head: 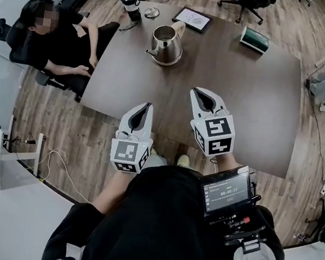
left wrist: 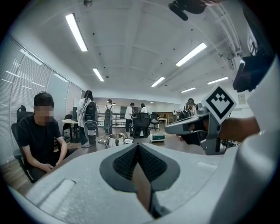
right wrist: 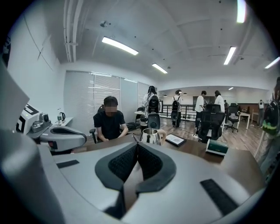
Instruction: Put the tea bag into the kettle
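Note:
A steel kettle with a pale handle stands open-topped on the far half of the dark table; it also shows as the kettle and the kettle in the two gripper views. No loose tea bag is visible. A green and white box lies at the far right. My left gripper hovers at the near table edge, shut and empty. My right gripper is over the table, nearer the kettle, also shut with nothing between its jaws.
A person sits at the table's left side with hands near its edge. A black tumbler, a round lid and a framed tablet stand behind the kettle. Office chairs and other people are farther off.

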